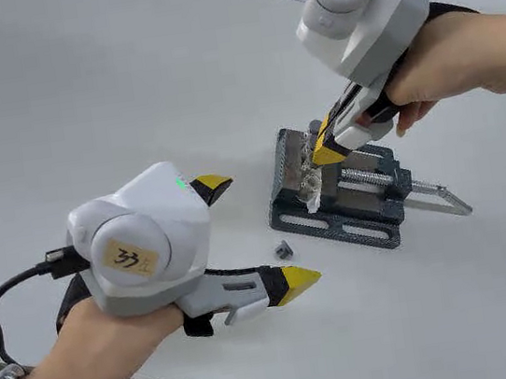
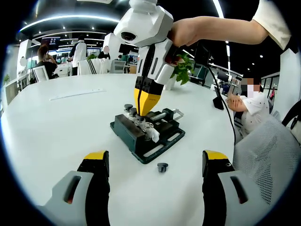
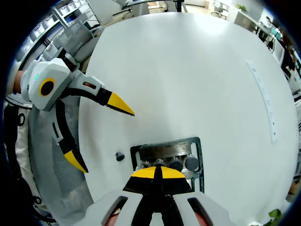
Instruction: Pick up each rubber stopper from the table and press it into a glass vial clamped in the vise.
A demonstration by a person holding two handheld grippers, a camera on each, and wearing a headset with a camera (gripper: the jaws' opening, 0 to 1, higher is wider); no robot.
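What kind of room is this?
Probably a big open office or lab: a white table with a small vise, long ceiling lights, and people farther back.

Holds the left gripper (image 1: 257,234) low at 7 o'clock in the head view, with the left hand (image 1: 96,348) wrapped under it, jaws spread wide and tips toward 3 o'clock. Reaches down from 1 o'clock with the right gripper (image 1: 328,152) in the right hand (image 1: 447,58), jaws pressed together and tips angled toward 7 o'clock.
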